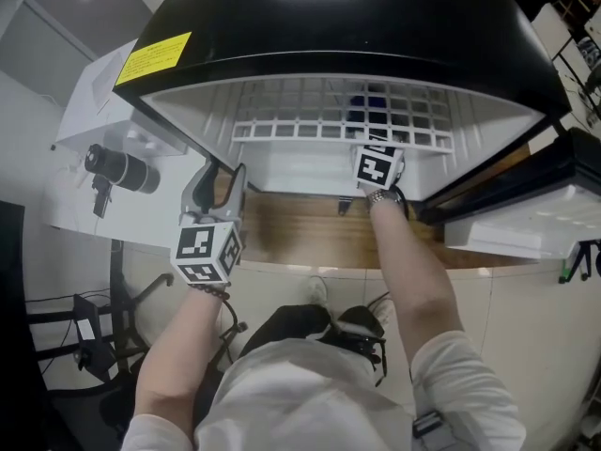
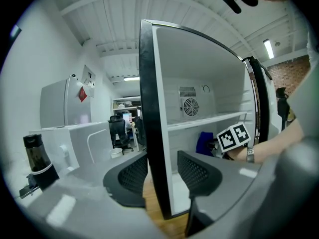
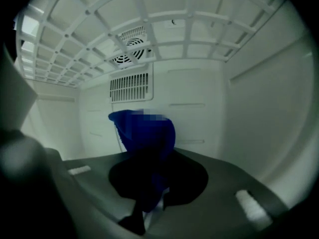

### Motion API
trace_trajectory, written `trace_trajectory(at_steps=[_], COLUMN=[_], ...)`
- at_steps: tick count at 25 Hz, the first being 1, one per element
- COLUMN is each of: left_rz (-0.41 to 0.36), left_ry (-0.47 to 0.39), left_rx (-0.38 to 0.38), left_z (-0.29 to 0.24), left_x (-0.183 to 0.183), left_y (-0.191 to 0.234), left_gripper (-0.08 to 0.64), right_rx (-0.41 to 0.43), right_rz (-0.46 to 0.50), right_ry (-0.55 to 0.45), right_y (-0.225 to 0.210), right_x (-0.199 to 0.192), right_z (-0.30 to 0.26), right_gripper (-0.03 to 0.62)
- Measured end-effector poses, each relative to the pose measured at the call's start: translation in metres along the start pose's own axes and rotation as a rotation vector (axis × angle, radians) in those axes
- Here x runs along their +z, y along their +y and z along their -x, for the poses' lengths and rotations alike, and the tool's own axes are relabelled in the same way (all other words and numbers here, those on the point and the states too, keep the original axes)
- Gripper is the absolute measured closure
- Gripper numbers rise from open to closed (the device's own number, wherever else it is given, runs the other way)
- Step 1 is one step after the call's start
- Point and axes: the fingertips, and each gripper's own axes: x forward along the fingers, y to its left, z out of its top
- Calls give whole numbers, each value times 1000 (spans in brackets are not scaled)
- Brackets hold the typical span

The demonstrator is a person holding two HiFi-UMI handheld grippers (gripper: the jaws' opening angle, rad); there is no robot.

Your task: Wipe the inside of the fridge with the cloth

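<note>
The blue cloth (image 3: 144, 133) is inside the fridge (image 1: 329, 26), below the white grid shelf (image 1: 338, 132). My right gripper (image 3: 149, 188) holds it, jaws clenched on its lower folds. The rest of it stands up in a bunch ahead of the jaws. It is in front of the far wall, and I cannot tell whether it touches that wall. From the head view only a dark blue patch shows through the shelf bars, just beyond the right gripper's marker cube (image 1: 378, 165). On the far wall above the cloth are a slotted grille (image 3: 130, 86) and a round fan vent (image 3: 132, 46).

At the near left, my left gripper (image 2: 159, 176) has its jaws spread wide and closed on the front edge of the fridge's left wall (image 2: 147, 108), with one pad outside it and one inside. The fridge stands on a wooden table (image 1: 300, 233). Its black top carries a yellow label (image 1: 155, 57) at the left corner, and its door (image 1: 516, 224) hangs open to the right. Further left, outside the fridge, a dark bottle (image 1: 117, 167) rests in a white holder. A watch (image 1: 383, 195) shows on my right wrist at the fridge's mouth.
</note>
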Motion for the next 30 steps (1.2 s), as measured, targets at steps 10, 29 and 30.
trace_trajectory(at_steps=[10, 29, 30], left_rz=[0, 10, 12], left_ry=[27, 56, 55], left_rx=[13, -34, -37], left_z=[0, 1, 1], left_x=[-1, 0, 0], left_y=[0, -2, -2], left_gripper=[380, 380, 380], right_rx=[-102, 46, 77], right_rz=[-20, -77, -68], right_ry=[28, -47, -49], right_y=[-45, 34, 50], right_x=[-5, 29, 30], right_z=[11, 48, 49], right_gripper=[540, 540, 540])
